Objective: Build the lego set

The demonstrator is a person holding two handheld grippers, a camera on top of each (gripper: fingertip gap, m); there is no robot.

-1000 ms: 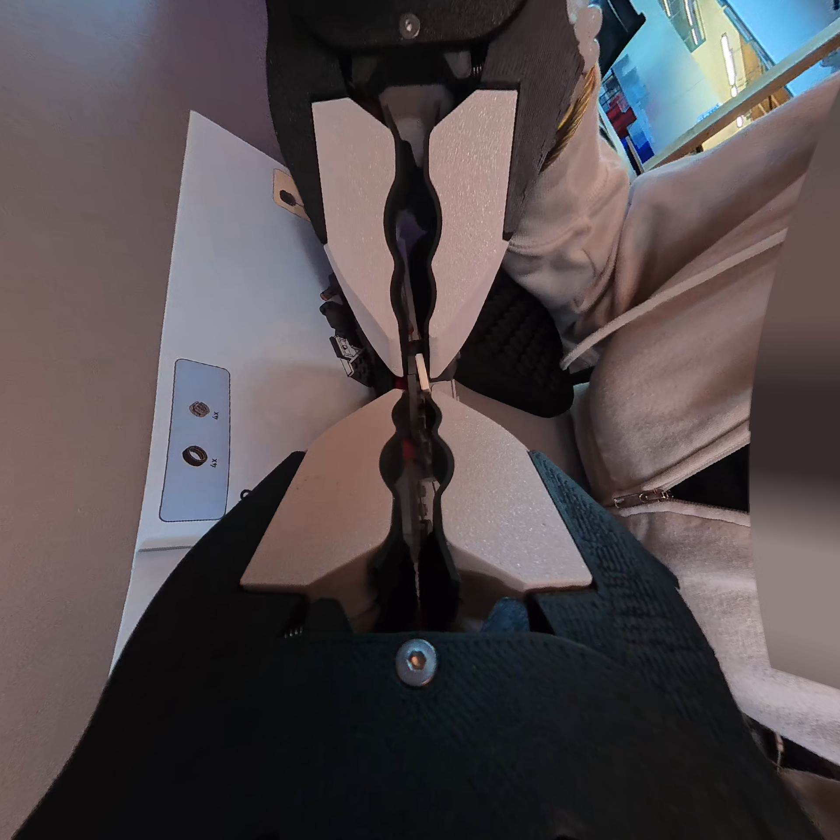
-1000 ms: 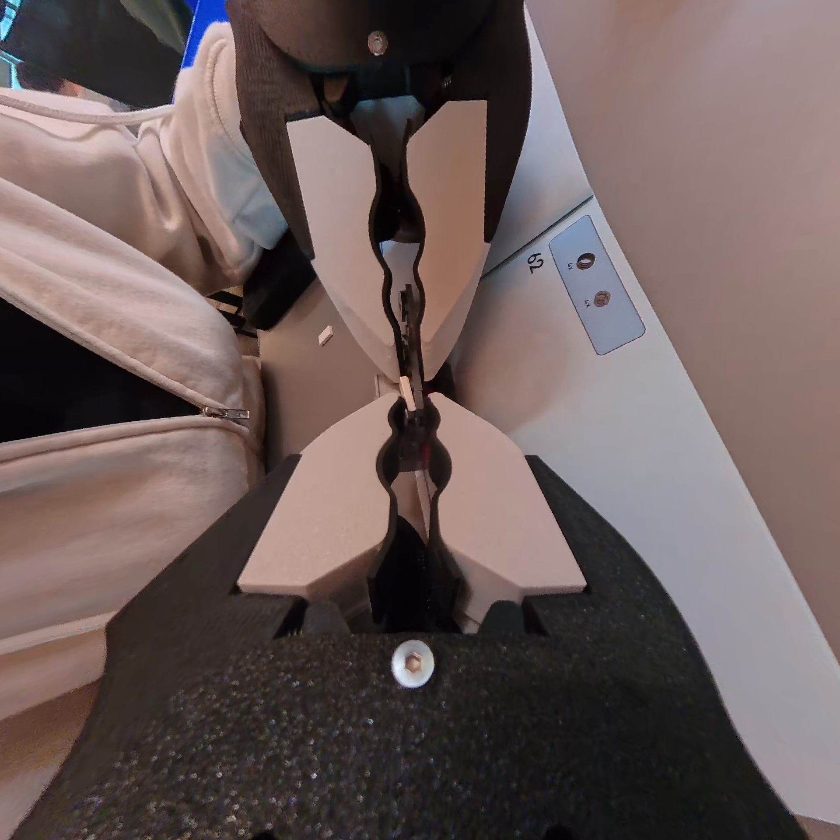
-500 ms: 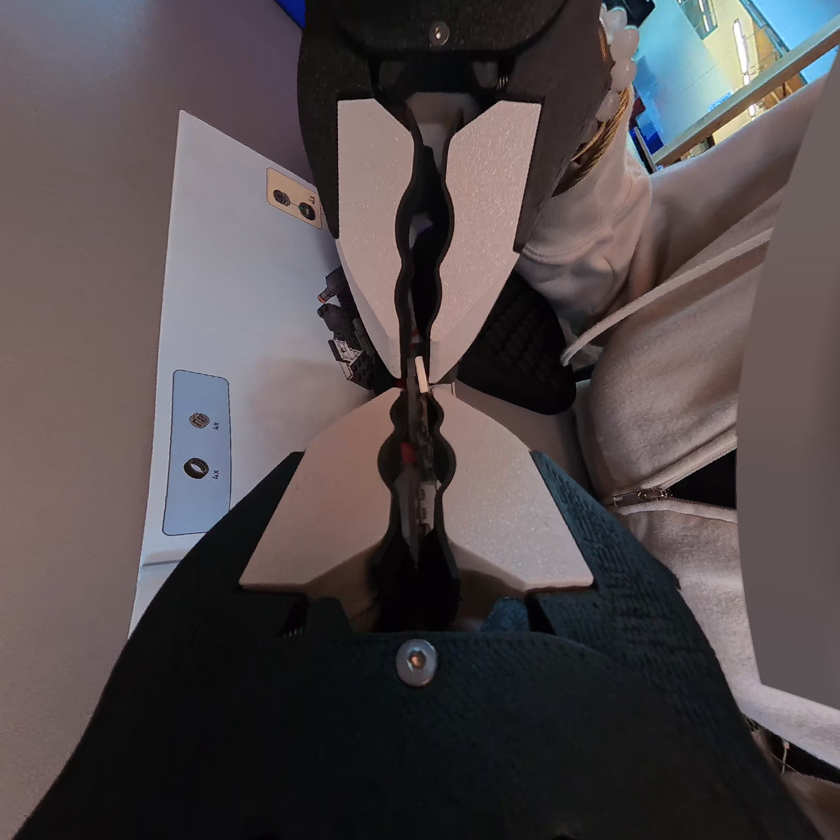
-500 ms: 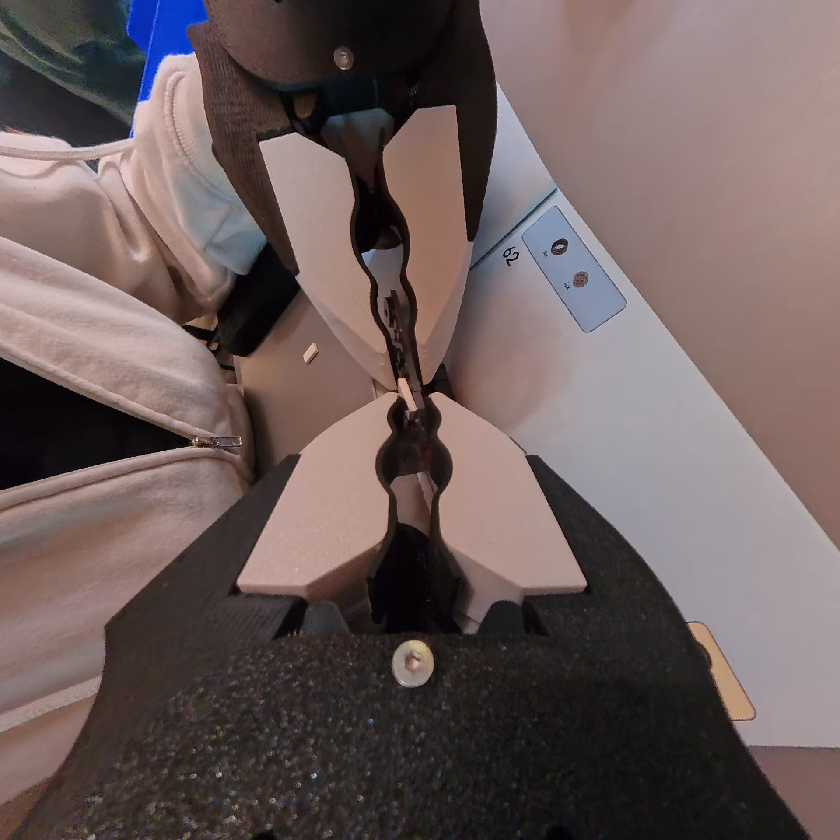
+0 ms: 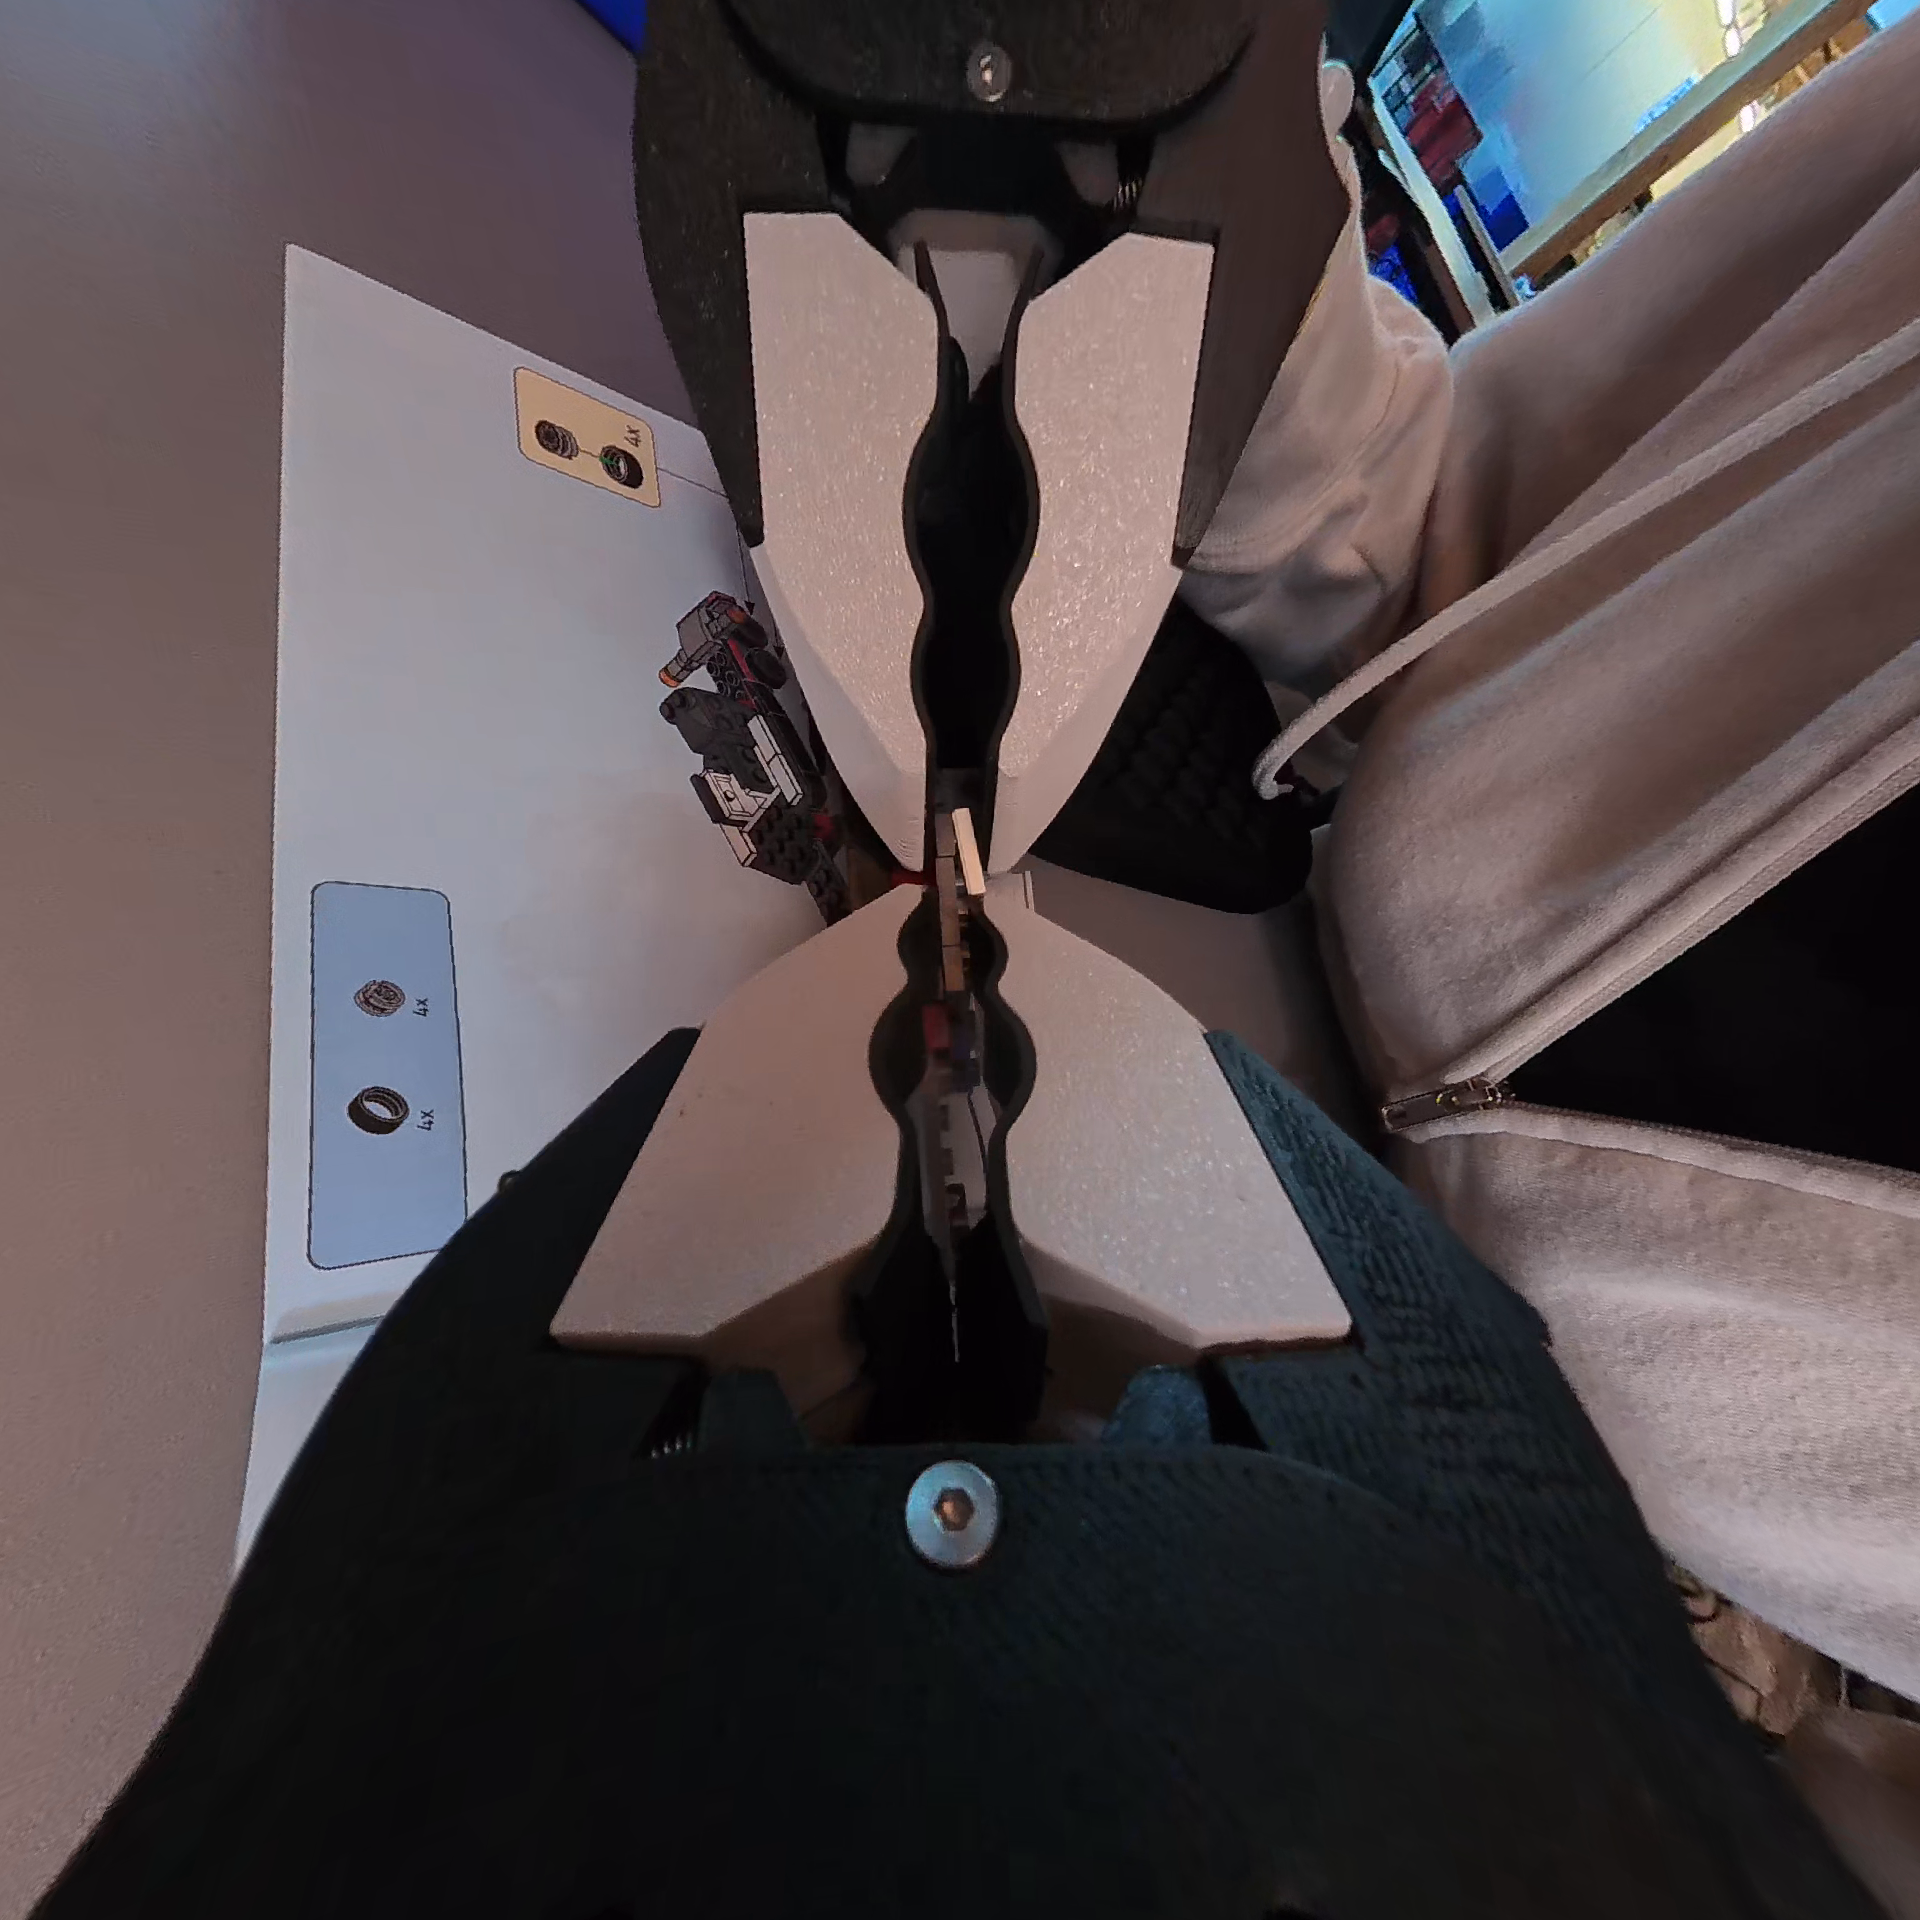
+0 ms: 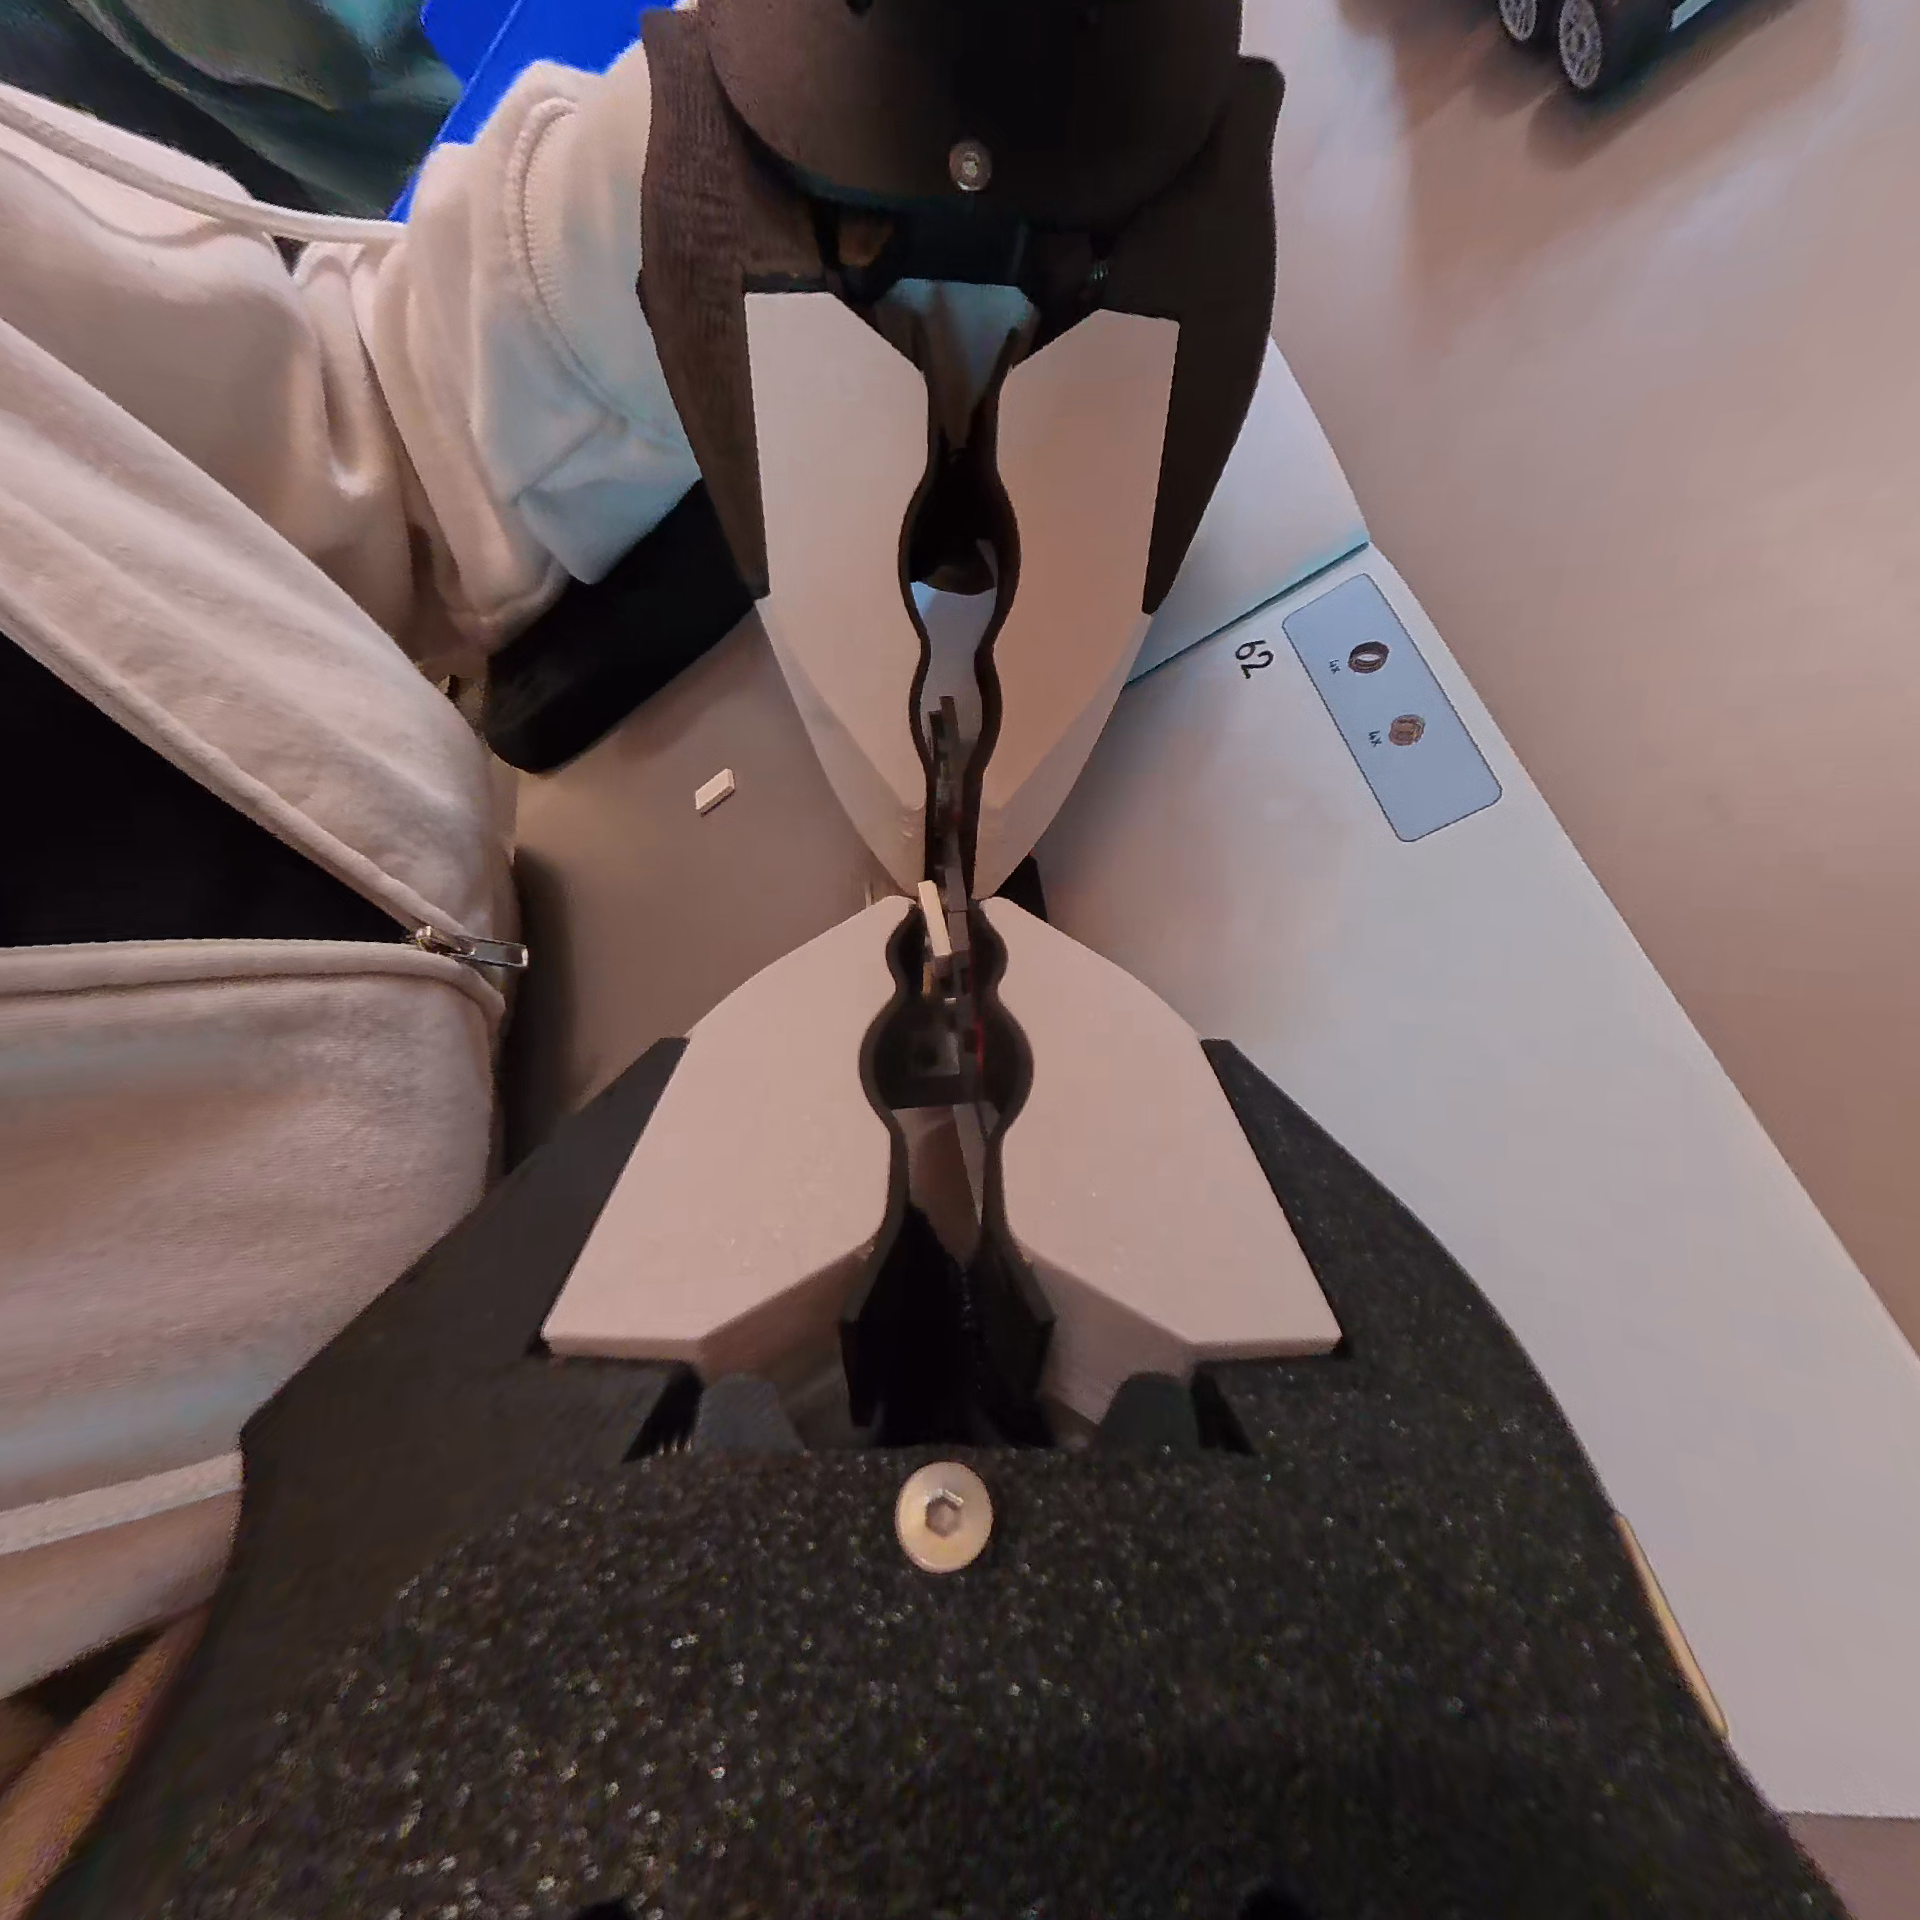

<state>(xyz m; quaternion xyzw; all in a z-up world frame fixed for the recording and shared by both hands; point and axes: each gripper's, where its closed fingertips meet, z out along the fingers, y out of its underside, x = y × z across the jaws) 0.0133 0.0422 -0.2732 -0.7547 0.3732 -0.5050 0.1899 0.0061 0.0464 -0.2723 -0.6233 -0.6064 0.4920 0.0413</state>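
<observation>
Since a second ago, more of the instruction booklet point(image 5: 468, 727) has been brought into both views, and a wheeled model point(image 6: 1579, 42) on the table point(image 6: 1662, 312) is now caught at the top of the right view. The left gripper point(image 5: 951, 914) and the right gripper point(image 6: 951, 904) are met tip to tip, each clenched on one end of a thin lego assembly point(image 5: 956, 862) held above the booklet. A small white plate point(image 6: 940, 920) is seen at the junction, apparently only half seated. A slight twist between the grippers could snap the assembly apart or pop the plate loose. A spare white piece point(image 6: 715, 792) lies on the table.
</observation>
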